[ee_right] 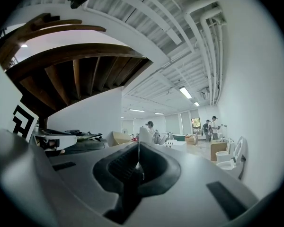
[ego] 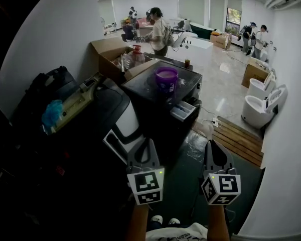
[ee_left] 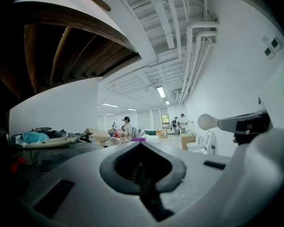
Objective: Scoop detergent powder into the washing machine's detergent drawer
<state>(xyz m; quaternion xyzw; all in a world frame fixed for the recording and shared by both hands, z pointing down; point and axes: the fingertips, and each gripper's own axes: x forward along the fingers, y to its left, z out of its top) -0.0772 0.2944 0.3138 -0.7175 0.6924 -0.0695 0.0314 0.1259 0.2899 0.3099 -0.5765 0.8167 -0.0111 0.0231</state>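
A dark washing machine (ego: 143,87) stands ahead of me, with a purple tub (ego: 166,78) on its top. Its pale detergent drawer (ego: 183,110) is pulled out at the front right corner. In the head view both grippers are held low and well short of the machine. My left gripper (ego: 149,145) points toward the machine's front, jaws together, nothing in them. My right gripper (ego: 213,147) is beside it on the right, also shut and empty. The left gripper view (ee_left: 141,146) and the right gripper view (ee_right: 138,149) show closed pads with the room beyond. I see no scoop.
A black cart with a blue cloth (ego: 52,112) is at the left, next to an open cardboard box (ego: 110,54). A wooden pallet (ego: 241,140) and white toilets (ego: 258,107) lie to the right by the wall. A person (ego: 158,31) stands behind the machine.
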